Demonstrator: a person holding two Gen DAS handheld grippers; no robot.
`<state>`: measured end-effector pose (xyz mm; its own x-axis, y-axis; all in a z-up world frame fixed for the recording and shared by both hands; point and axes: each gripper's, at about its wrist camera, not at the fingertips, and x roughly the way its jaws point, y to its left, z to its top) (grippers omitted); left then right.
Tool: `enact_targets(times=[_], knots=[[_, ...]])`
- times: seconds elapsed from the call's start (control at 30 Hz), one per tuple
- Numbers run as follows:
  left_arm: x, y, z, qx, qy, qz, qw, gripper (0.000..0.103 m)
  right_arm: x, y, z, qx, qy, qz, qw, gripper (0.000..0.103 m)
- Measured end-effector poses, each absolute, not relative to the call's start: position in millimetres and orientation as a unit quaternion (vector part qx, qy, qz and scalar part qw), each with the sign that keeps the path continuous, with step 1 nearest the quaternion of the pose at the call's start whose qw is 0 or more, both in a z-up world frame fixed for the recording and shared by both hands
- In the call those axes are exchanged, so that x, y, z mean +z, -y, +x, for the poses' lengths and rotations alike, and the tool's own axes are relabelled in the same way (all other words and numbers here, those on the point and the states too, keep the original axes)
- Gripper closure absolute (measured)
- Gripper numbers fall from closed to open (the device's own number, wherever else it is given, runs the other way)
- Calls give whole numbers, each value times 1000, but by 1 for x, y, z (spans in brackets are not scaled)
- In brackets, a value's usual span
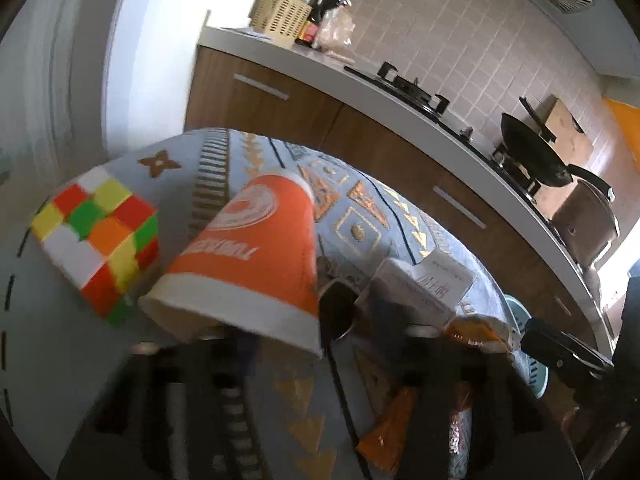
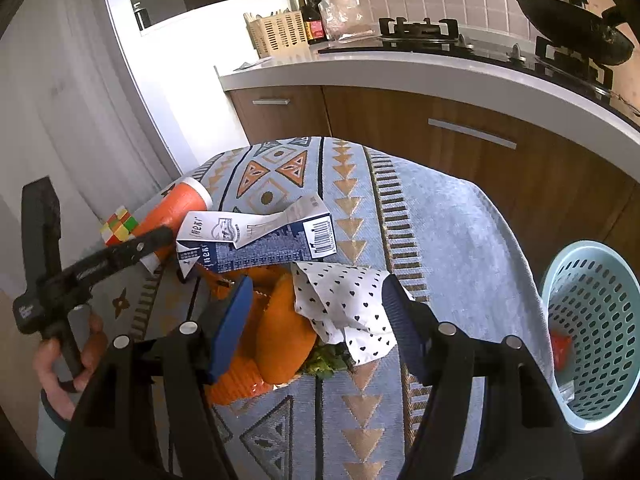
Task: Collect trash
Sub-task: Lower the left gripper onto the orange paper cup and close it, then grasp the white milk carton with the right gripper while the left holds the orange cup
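1. Left wrist view: the orange paper cup (image 1: 248, 256) lies on its side on the patterned cloth (image 1: 360, 216), long axis running away from the camera, white rim nearest. The left gripper (image 1: 224, 330) has its jaws closed on that rim's lower edge, so the cup looks gripped. A puzzle cube (image 1: 96, 236) sits just left of it.

2. Right wrist view: the right gripper (image 2: 316, 320) stands with jaws apart, empty, over orange peel (image 2: 280, 336) and dotted paper (image 2: 344, 300). The basket (image 2: 592, 320) is off the table's right edge, nearer this hand.
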<state>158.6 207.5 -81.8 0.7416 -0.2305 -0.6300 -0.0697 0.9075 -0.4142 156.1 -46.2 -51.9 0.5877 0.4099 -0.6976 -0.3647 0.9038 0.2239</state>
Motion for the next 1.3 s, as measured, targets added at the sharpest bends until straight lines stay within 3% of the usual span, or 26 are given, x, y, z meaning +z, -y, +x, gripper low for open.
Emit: enact_targets(times=[0.37, 0.6, 1.3], knots=[[-75, -219, 132, -18, -292, -212, 933, 95, -43, -29, 154, 273, -386, -16, 881, 37], [-72, -212, 132, -25, -293, -195, 936, 96, -61, -56, 177, 242, -414, -34, 877, 37], [-75, -192, 132, -29, -306, -151, 940, 99, -66, 98, 236, 107, -456, 116, 876, 37]])
